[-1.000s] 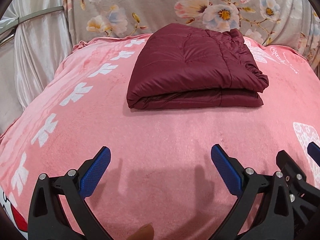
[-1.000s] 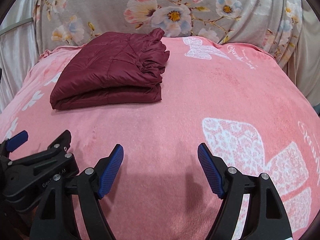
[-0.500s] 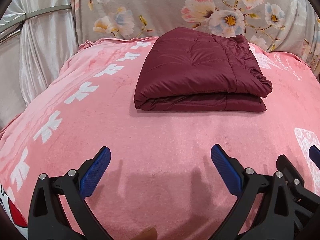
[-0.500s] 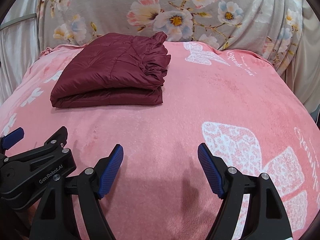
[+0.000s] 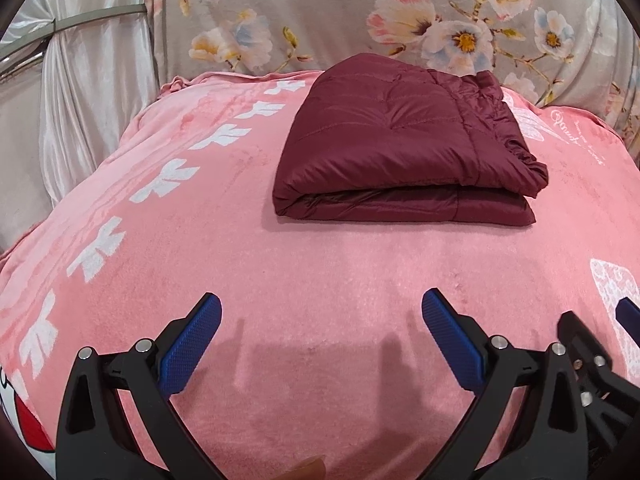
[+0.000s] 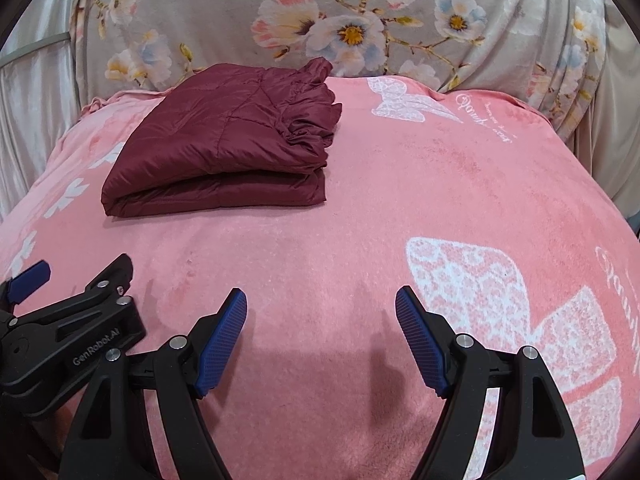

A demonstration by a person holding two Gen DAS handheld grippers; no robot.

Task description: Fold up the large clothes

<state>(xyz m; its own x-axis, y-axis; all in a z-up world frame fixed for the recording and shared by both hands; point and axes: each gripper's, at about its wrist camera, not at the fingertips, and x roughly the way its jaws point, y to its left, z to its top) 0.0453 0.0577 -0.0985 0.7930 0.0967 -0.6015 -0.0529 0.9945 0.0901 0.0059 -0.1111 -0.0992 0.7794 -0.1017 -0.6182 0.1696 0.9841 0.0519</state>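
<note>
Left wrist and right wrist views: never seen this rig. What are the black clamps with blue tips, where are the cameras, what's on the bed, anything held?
There is no robot arm. A person carries two hand-held grippers, each with a fisheye camera looking forward along its two fingers. The left wrist view shows the left gripper at the bottom; the right wrist view shows the right gripper. Each one also appears at the edge of the other's picture, so they sit side by side. The blue parts are the finger pads. Both grippers are open and hold nothing. Ahead, on a pink blanket, lies a folded maroon quilted jacket, apart from both grippers. A floral fabric hangs behind.
</note>
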